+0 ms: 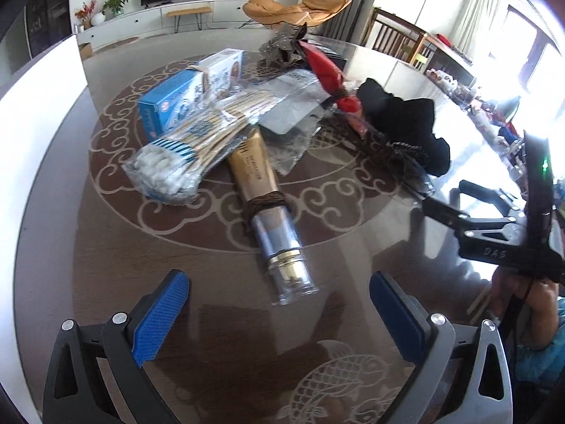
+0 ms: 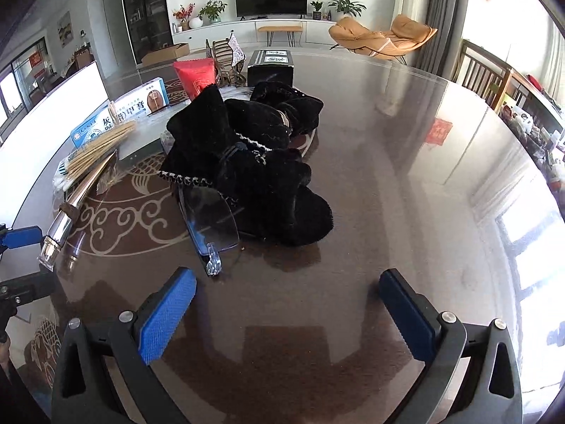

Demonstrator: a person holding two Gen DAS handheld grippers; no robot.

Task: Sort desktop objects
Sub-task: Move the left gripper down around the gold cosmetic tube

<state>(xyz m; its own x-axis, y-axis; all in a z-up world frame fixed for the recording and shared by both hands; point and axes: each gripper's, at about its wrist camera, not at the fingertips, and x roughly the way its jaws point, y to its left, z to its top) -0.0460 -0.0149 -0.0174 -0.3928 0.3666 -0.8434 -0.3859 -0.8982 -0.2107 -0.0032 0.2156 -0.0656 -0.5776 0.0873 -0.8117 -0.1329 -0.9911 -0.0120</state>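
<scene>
Tongs [image 1: 279,312] before gold-capped tube [image 1: 263,190]

Raised letters "DAS" showed on the black body of the right gripper [image 1: 492,251], large Chinese characters including "灰" and "甲" ran along the blue-and-white cardboard medicine box [image 2: 120,115], and a capital "H" marked the gold cosmetic tube [image 1: 252,168]; smaller print there stayed unreadable.

Dark brown glossy round table [image 1: 353,212] showing pale cloud scrolls and fish motif. Blue-and-white cardboard box [image 1: 183,95] lying far left. White-tipped cotton swabs in clear bag [image 1: 183,148] showing tan sticks, blue-striped label. Gold cosmetic tube [image 1: 257,180] wearing brown band, silver cap. Black velvet pouches [image 2: 254,162] carrying silver chain. Red packet [image 2: 196,77] sitting far. Ridged blue gripper pads [image 2: 166,318] showing near.
</scene>
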